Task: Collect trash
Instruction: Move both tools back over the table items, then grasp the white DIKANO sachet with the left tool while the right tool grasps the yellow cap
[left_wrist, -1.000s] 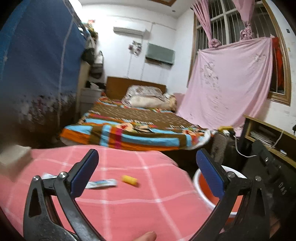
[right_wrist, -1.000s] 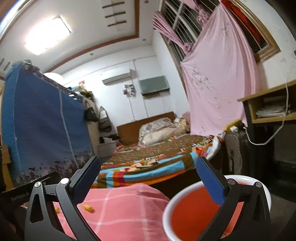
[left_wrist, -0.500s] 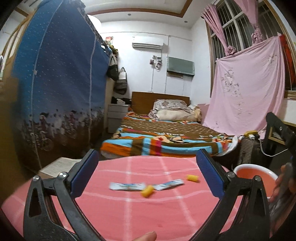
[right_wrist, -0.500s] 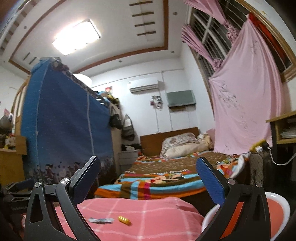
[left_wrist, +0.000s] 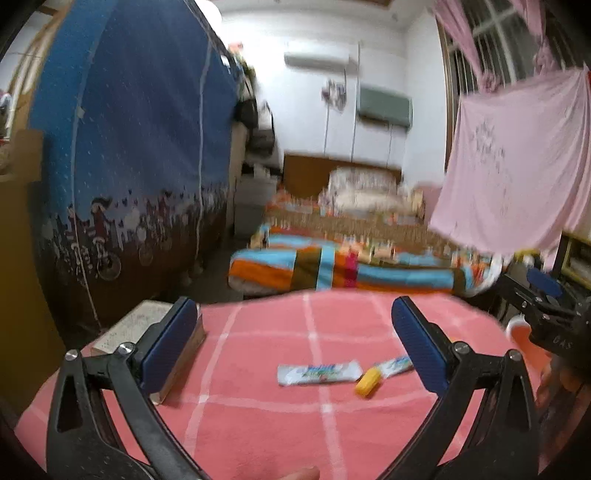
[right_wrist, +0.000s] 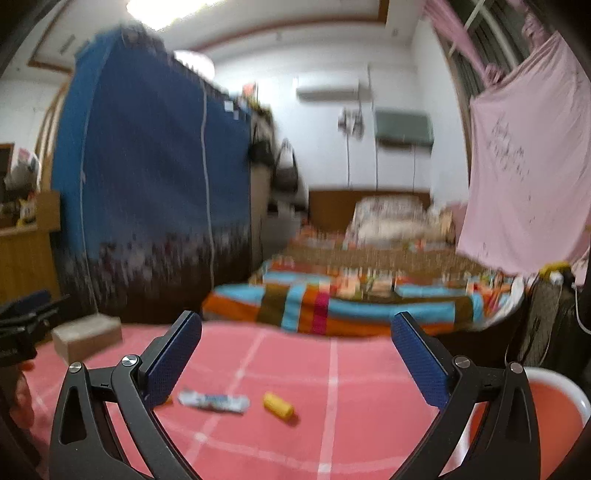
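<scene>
On the pink checked tablecloth (left_wrist: 258, 424) lie a white printed wrapper (left_wrist: 319, 373), a second wrapper (left_wrist: 397, 365) and a small yellow piece (left_wrist: 367, 382). My left gripper (left_wrist: 293, 347) hovers open just short of them, holding nothing. The right wrist view shows the white wrapper (right_wrist: 212, 400), the yellow piece (right_wrist: 277, 404) and a small orange bit (right_wrist: 168, 398) beside the left finger. My right gripper (right_wrist: 295, 360) is also open and empty above the cloth. An orange basin with a white rim (right_wrist: 554, 380) sits low at the right, off the table's edge.
A cardboard box (right_wrist: 86, 334) stands on the table's far left corner. Beyond the table are a bed with a striped blanket (left_wrist: 340, 271), a tall blue wardrobe cover (left_wrist: 129, 147) on the left and a pink sheet (left_wrist: 517, 166) hanging at the right.
Both grippers have swung left and tipped down toward the table. The trash now sits nearer and lower between the fingers, and the basin has slid to the right edge. Both stay open.
</scene>
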